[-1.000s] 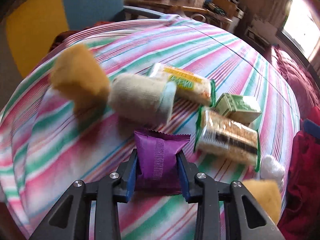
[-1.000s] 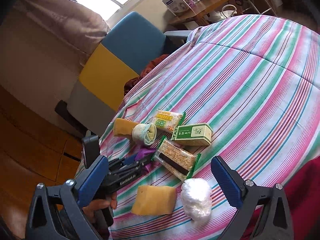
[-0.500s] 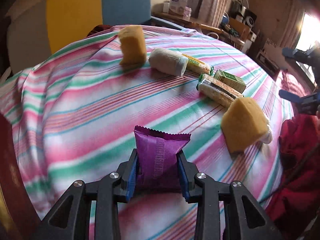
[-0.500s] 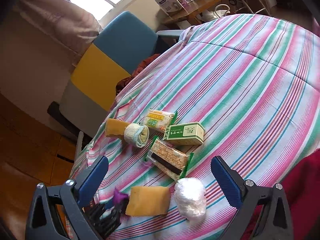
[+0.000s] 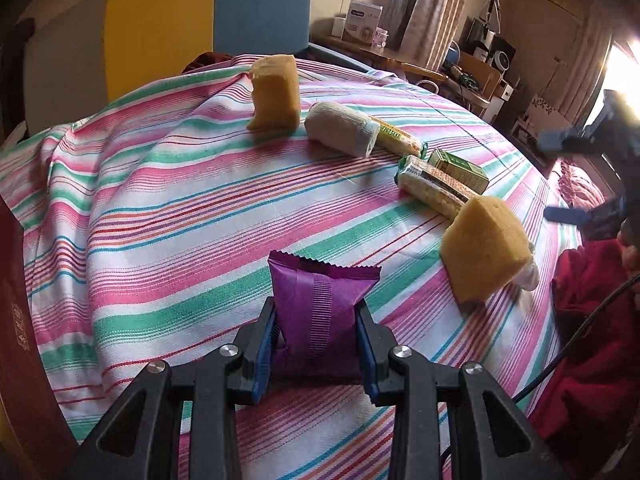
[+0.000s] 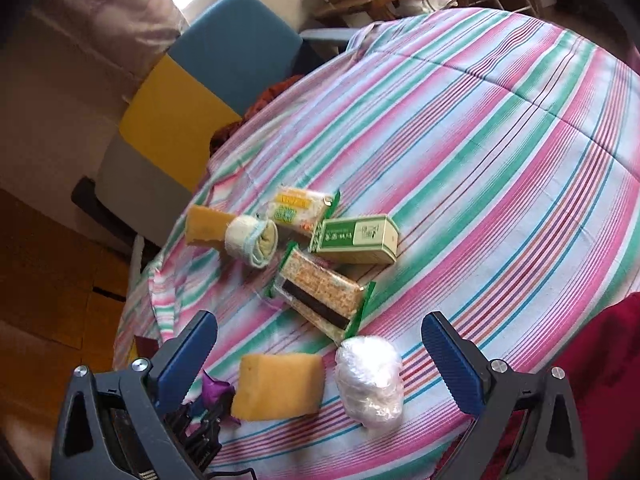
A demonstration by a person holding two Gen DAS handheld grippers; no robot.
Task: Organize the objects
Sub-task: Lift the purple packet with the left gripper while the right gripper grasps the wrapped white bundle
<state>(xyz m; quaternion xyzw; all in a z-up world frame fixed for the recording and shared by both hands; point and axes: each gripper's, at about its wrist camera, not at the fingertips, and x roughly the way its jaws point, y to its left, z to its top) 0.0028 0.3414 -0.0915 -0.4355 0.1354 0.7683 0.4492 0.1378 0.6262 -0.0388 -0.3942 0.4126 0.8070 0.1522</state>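
Note:
My left gripper (image 5: pixel 316 320) is shut on a purple snack packet (image 5: pixel 320 300), held low over the near edge of the striped tablecloth (image 5: pixel 180 208). On the cloth lie two yellow sponges (image 5: pixel 276 92) (image 5: pixel 484 252), a rolled white sock (image 5: pixel 342 128), two cracker packs (image 5: pixel 434 190) (image 5: pixel 396 138) and a green box (image 5: pixel 460 170). My right gripper (image 6: pixel 320 344) is open and empty, above the near yellow sponge (image 6: pixel 280 384) and a clear plastic-wrapped ball (image 6: pixel 370 380). The purple packet (image 6: pixel 214 390) shows at lower left there.
A blue, yellow and grey chair (image 5: pixel 180 28) stands behind the table. A red cloth (image 5: pixel 592 340) lies at the right edge. A dark red box (image 5: pixel 20 340) sits at the left. Shelves and a cluttered desk (image 5: pixel 440 64) fill the background.
My left gripper has pulled back from the group of objects towards the table's near edge, still holding the purple packet. The right gripper has dropped a little closer to the sponge and ball.

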